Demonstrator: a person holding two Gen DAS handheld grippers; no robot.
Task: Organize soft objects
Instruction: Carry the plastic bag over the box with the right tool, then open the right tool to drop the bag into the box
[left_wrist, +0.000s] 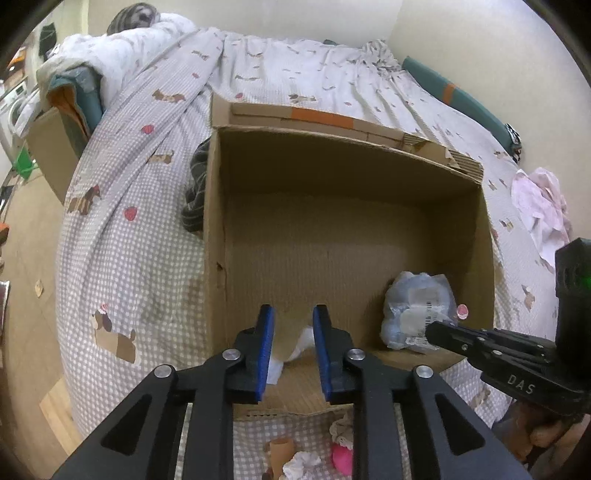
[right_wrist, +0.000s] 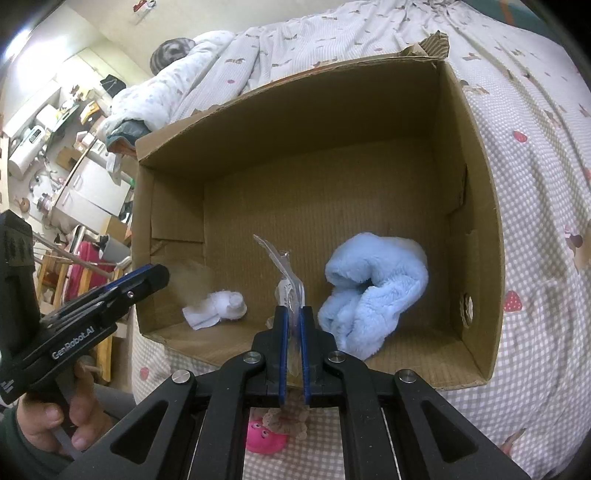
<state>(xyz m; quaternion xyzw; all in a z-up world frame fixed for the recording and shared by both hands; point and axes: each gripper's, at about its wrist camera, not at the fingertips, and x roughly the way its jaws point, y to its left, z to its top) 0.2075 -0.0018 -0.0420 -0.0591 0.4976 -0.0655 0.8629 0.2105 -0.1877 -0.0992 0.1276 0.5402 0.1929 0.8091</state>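
Observation:
An open cardboard box sits on the bed. Inside lie a fluffy light-blue soft item in a clear plastic bag and a small white rolled cloth. My right gripper is shut on the bag's clear plastic edge, inside the box near its front wall. My left gripper is open and empty, above the box's front edge over the white cloth; it shows at the left of the right wrist view.
A pink toy, a lacy piece and a white crumpled cloth lie on the checked bedspread before the box. A striped dark garment lies left of the box, pink fabric at right, a duvet behind.

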